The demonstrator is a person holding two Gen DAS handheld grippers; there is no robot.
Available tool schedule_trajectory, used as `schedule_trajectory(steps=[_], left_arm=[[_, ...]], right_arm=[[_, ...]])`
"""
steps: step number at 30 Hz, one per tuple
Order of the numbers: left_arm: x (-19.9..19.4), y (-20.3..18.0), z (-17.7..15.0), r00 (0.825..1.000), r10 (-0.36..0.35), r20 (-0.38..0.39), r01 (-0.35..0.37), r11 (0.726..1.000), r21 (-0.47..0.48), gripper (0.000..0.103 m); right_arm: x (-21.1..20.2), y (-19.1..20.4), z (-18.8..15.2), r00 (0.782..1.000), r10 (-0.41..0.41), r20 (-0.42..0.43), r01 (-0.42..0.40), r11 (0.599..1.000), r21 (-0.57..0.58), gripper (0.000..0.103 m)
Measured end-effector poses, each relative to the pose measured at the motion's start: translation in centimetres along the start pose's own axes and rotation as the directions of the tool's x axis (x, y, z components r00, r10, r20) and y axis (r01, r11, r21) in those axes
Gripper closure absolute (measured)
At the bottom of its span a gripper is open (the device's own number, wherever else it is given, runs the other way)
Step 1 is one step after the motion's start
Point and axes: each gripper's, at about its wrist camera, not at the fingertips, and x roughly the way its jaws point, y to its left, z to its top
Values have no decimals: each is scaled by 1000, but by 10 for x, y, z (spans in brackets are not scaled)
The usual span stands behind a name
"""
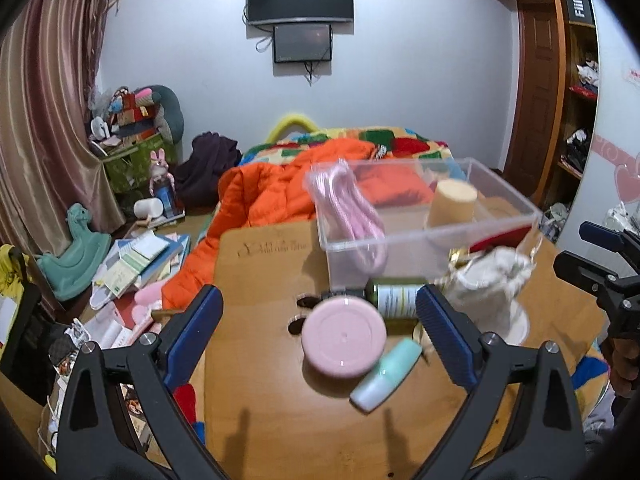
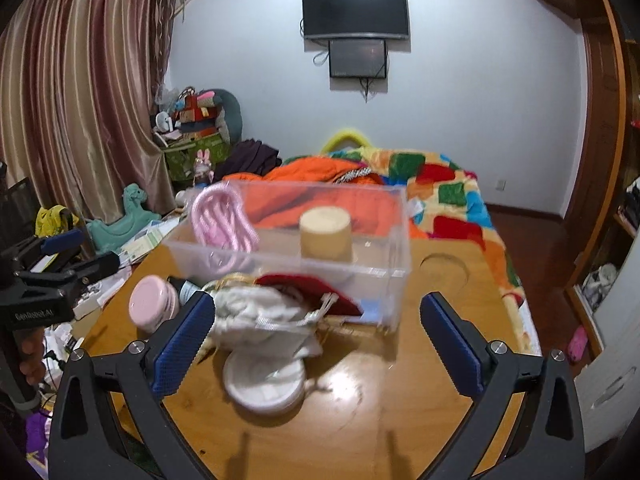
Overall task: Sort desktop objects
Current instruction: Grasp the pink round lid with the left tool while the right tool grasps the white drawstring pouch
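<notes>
your left gripper (image 1: 320,320) hangs with fingers spread wide around the pink jar (image 1: 344,336) on the bench (image 1: 280,420), so picking it looks like the step in hand: lower, then squeeze. your right gripper (image 2: 316,332) is empty, fingers apart. the clear box (image 1: 420,236) holds a pink cord (image 1: 352,208) and a tan cup (image 1: 452,204).

A black box (image 1: 579,6) on the top shelf of the wooden cabinet, seen by the left wrist camera, carries white letters that read "FiiiO". In the right wrist view, the black body of the left gripper (image 2: 34,314) bears small white print reading "GenRobot.AI". The wooden table (image 1: 276,247) has script engraved near its far edge, and the green bottle (image 1: 394,300) has a printed label; neither is legible.
</notes>
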Motion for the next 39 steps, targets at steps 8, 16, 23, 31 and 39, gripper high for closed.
schedule_trajectory(steps=[8, 16, 23, 31, 39], left_arm=[[24, 7, -22, 997, -40, -68, 37, 999, -36, 5], [43, 2, -31, 993, -55, -108, 52, 998, -34, 5], [58, 6, -32, 988, -78, -135, 70, 996, -62, 5], [68, 2, -33, 984, -84, -158, 73, 995, -71, 18], [67, -3, -33, 977, -134, -165, 121, 989, -84, 40]], right_arm=[[21, 11, -18, 994, 62, -85, -61, 998, 23, 1], [50, 29, -27, 983, 87, -159, -85, 996, 20, 1], [71, 37, -25, 983, 45, -177, -46, 999, -5, 3], [82, 32, -24, 982, 36, -185, -41, 999, -25, 20], [74, 24, -19, 980, 84, -178, -88, 996, -16, 42]])
